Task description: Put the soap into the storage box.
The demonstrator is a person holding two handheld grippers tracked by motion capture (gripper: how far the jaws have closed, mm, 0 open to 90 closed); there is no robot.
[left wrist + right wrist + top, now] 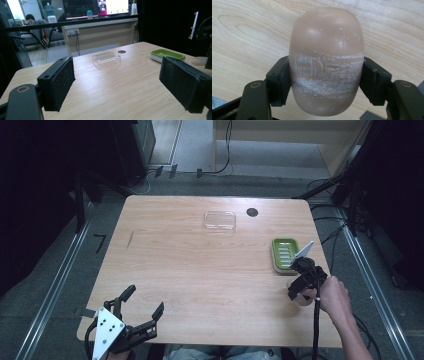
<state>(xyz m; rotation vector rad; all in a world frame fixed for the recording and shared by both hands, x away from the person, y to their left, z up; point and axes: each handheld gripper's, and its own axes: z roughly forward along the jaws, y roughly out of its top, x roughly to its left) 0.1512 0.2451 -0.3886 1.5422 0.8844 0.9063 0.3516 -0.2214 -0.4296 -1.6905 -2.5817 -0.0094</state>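
Soap bar, tan and oval, is clamped across its middle between the jaws of the right gripper, low over the table at lower right of the high view, just below the green soap dish. Slip is the likely risk: rounded, scuffed sides, narrow pad contact. Left gripper is held idle at lower left, jaws wide apart. Clear lid is left at upper centre.

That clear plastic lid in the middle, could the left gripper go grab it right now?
Probably yes. The left gripper is open with nothing in it, and only bare table lies between it and the clear lid. It sits far across, though, so the arm would need a long stretch.
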